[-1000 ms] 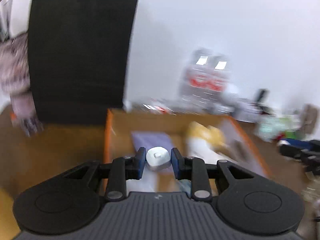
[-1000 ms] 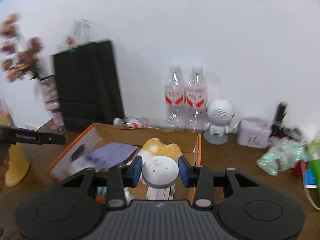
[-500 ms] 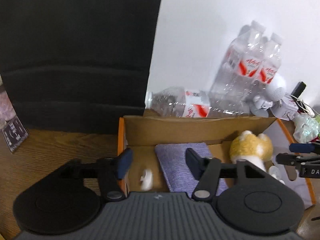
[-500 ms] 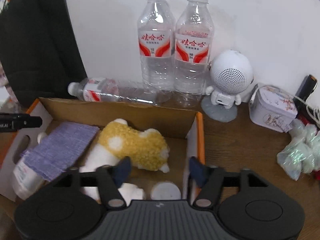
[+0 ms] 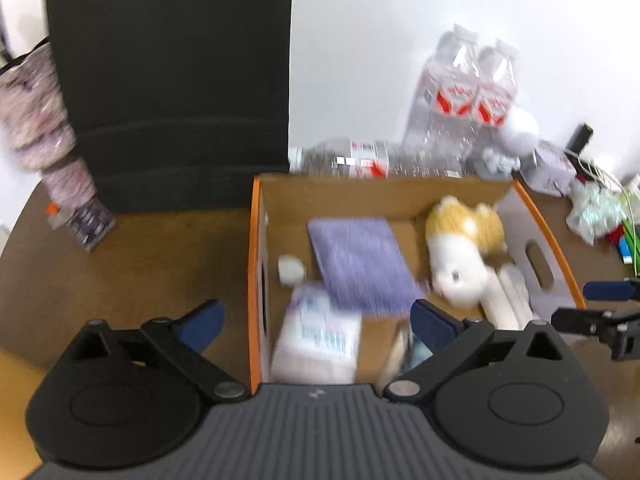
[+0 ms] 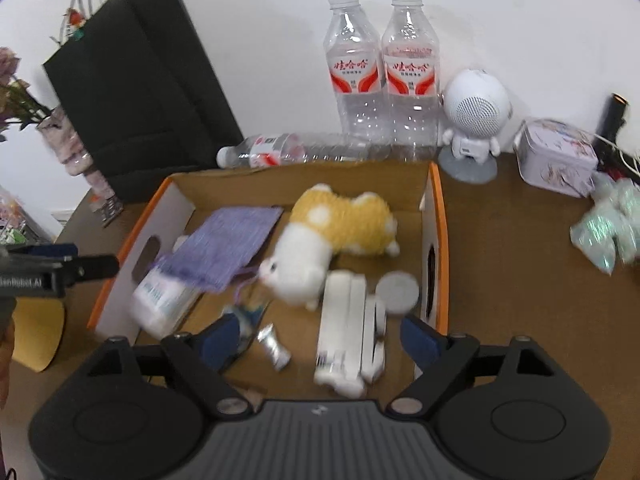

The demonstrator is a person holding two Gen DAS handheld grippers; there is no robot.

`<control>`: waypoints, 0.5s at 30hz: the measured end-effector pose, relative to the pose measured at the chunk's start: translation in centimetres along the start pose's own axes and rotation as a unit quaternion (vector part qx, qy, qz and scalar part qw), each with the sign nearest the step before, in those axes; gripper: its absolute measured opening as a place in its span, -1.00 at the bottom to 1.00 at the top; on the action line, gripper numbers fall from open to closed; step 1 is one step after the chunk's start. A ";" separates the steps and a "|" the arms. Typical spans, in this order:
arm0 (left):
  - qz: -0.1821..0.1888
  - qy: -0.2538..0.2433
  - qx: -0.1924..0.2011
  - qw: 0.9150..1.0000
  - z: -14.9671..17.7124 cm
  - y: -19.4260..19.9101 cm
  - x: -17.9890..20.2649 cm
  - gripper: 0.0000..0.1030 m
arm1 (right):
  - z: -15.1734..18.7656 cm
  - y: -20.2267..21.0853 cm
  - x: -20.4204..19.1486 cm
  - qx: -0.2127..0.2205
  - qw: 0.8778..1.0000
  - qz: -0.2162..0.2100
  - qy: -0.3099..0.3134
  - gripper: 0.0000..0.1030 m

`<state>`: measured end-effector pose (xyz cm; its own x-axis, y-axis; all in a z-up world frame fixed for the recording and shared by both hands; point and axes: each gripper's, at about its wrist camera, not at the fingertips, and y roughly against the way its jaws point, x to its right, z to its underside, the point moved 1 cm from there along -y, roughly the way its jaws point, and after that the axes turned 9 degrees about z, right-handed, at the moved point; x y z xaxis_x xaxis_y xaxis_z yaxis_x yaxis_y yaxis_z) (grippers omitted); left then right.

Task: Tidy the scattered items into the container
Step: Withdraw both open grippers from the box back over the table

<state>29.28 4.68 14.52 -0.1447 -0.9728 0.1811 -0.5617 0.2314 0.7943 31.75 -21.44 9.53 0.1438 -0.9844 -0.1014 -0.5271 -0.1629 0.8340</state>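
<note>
Box (image 6: pixel 434 216): one plush (image 6: pixel 332 236), one pouch (image 6: pixel 228 244).

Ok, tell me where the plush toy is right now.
In the right wrist view the plush toy lies inside the cardboard box, mid-box toward its far wall, with the purple pouch on its left and white packets in front.

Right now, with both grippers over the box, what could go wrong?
The left gripper, jaws opening and empty, straddles the box wall; dropping lower could snag it. The right gripper, also opening and empty, hangs above the white packs and could knock them. The lying bottle behind the box may roll if the box shifts.
</note>
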 end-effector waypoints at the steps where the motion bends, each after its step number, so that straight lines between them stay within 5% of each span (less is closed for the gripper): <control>1: 0.001 0.006 0.007 1.000 1.6 0.7 0.2 1.00 | 0.7 0.4 0.0 0.002 1.000 -0.001 -0.001 0.69; 5: 0.016 0.000 0.055 0.998 10.0 3.3 1.8 1.00 | 6.9 3.1 -0.4 0.070 0.997 0.000 -0.015 0.72; 9: 0.029 0.013 0.067 0.997 19.1 4.3 2.7 1.00 | 15.6 4.2 -1.8 0.121 0.991 0.032 0.035 0.75; 15: 0.019 0.027 0.126 0.991 26.5 6.1 3.2 1.00 | 26.0 4.9 -3.3 0.169 0.984 0.045 0.024 0.76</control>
<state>3.78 3.33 4.56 -0.1296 -0.9607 0.2455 -0.7438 0.2579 0.6166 6.90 -20.76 -0.20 0.1180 -0.9930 -0.0024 -0.7870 -0.0950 0.6096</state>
